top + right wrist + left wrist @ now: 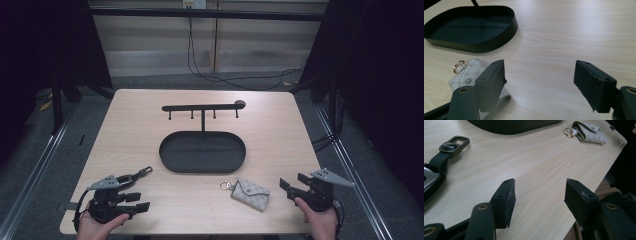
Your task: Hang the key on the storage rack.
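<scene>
A black oval tray (pixel 202 171) with a hook bar (pixel 202 107) standing over it sits at the table's middle. In front of it lies a pale patterned key pouch (pixel 250 194) with a gold ring (pixel 225 185). At the front left rests a car key on a black strap (pixel 134 175) with a metal clasp (pixel 454 143). My left gripper (pixel 141 201) is held open just in front of that key, nothing between its jaws (pixel 539 192). My right gripper (pixel 292 181) is open too, to the right of the pouch (pixel 465 76) and apart from it, jaws (pixel 540 75) empty.
The tray's wall (pixel 481 46) rises a little ahead and left of the right gripper. The light wood table (pixel 270 135) ends close behind both hands. Dark curtains flank the table, and cables run across the floor beyond its far edge.
</scene>
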`<state>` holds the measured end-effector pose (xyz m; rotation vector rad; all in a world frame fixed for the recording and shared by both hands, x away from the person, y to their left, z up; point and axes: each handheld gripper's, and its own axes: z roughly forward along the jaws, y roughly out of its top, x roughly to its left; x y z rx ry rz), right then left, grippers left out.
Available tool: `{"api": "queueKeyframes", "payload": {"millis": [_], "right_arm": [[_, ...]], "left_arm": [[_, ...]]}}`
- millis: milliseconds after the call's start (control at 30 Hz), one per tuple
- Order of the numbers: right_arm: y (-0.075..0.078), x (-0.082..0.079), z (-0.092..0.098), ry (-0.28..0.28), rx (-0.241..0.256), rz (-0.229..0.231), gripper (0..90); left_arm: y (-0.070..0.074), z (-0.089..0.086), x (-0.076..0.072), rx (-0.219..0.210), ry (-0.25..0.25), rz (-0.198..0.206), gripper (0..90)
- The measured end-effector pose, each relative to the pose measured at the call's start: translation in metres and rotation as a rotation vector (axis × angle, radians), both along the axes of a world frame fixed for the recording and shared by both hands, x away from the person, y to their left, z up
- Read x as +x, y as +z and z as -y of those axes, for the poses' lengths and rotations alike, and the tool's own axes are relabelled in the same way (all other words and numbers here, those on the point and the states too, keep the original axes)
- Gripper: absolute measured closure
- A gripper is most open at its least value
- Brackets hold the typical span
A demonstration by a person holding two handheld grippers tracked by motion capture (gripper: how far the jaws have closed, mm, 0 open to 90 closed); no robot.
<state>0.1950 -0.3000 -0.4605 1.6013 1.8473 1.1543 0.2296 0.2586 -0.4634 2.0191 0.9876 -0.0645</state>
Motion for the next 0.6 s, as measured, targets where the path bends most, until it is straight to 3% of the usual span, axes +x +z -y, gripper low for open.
{"api": "queueKeyframes", "payload": {"millis": [167, 600], "right_arm": [[-0.0012, 0.002, 0.0022, 0.013, 0.022, -0.008, 23.4], [0.0, 0.0001, -0.0012, 0.031, 0.007, -0.002, 22.6]], "left_arm": [[-0.001, -0.0013, 0.002, 0.007, 0.019, -0.02, 44.0], [0.0085, 0.0027, -0.0067, 0.034, -0.002, 0.018, 40.2]]}}
